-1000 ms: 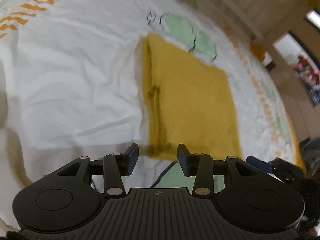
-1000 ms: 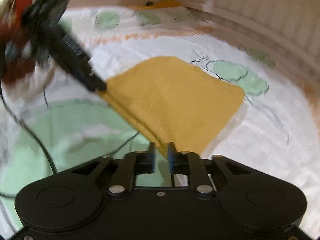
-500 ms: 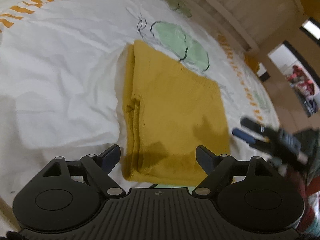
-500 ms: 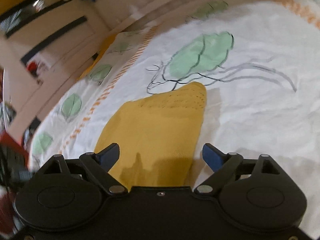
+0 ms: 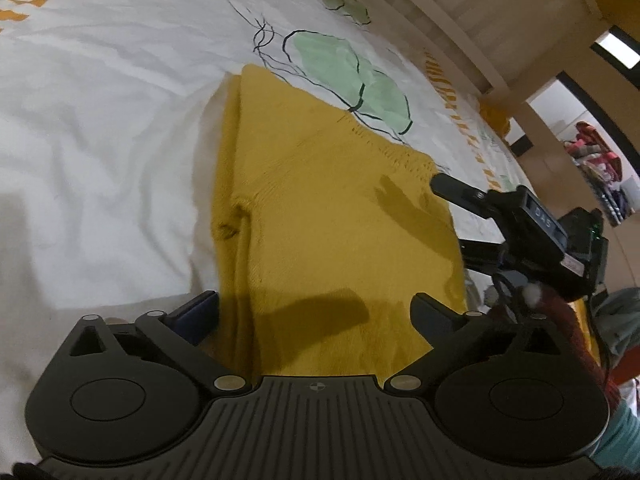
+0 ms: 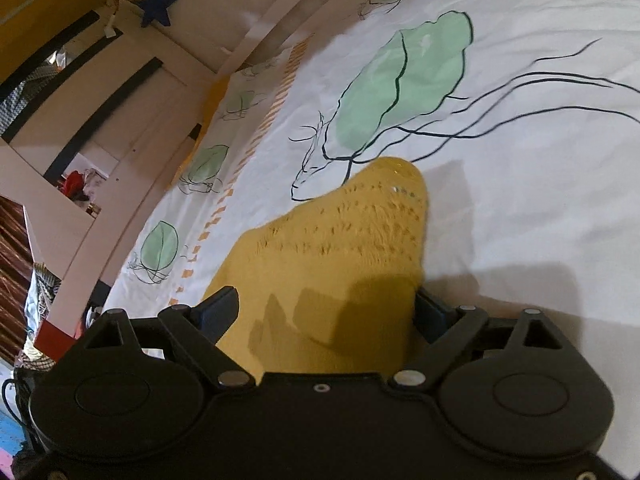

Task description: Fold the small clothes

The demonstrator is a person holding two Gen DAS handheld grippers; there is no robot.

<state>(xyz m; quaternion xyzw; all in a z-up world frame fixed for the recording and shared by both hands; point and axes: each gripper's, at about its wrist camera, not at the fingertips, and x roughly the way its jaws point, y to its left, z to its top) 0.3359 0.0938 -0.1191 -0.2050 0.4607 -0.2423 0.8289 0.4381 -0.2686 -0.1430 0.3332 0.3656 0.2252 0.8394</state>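
Note:
A mustard-yellow knit garment (image 5: 340, 216) lies folded flat on the white bedspread (image 5: 100, 140). My left gripper (image 5: 316, 312) hangs over its near edge; its jaws are opening, wide apart, and the cloth lies below the gap with neither pad pressing on it. In the right wrist view the garment (image 6: 340, 240) tapers to a rounded ribbed corner, and my right gripper (image 6: 326, 306) stands open astride its near part, pads clear of the cloth. In the left wrist view the right gripper (image 5: 450, 214) is at the garment's right edge.
The bedspread (image 6: 540, 200) carries green leaf prints (image 6: 404, 84) and orange stripes. A pale wooden bed rail (image 5: 460, 32) runs along the far side. A blue star (image 6: 156, 2) hangs on the wall. A red and teal sleeve (image 5: 616, 400) shows at the right.
Both grippers have gone from nearly shut to wide open. The left has moved forward over the garment. The right has rolled and swung round to the garment's other edge.

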